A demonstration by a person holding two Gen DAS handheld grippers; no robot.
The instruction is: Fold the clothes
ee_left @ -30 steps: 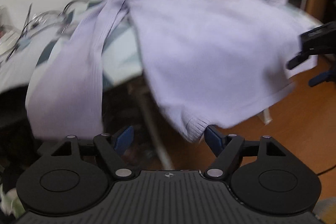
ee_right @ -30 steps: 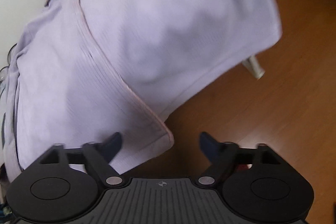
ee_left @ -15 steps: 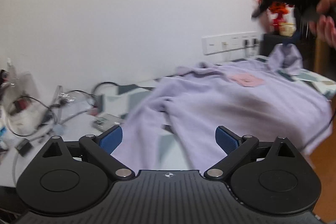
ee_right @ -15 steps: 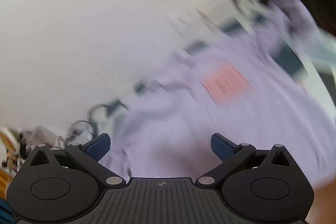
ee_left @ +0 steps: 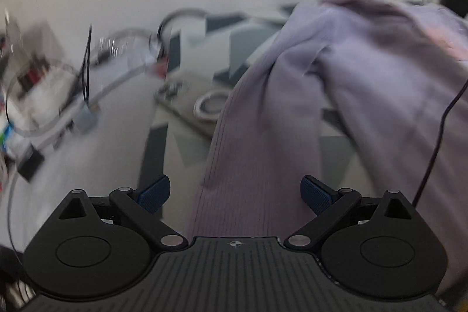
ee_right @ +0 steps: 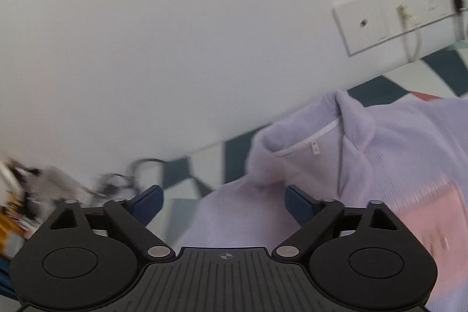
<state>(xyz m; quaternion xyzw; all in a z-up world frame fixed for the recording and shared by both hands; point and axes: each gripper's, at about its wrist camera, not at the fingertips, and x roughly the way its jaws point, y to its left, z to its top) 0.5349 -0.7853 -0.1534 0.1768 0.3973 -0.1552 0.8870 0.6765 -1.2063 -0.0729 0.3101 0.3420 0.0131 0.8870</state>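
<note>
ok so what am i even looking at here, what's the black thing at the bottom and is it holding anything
The black thing is a hand-held two-finger tool; a person carries one in each hand, and each has a camera looking out along its blue-tipped fingers. One picture comes from the left tool, the other from the right tool. Both stand open and grip nothing. In front lies a lilac sweater spread on a table with a teal-and-white patterned cover; one sleeve runs toward the left tool. The right view shows its collar and a pink patch. Blurred cables lie at the left, and wall sockets sit behind.

Lilac ribbed sweater [ee_left: 336,95], pink patch [ee_right: 430,218]; teal-and-white geometric tablecloth [ee_left: 187,142].
</note>
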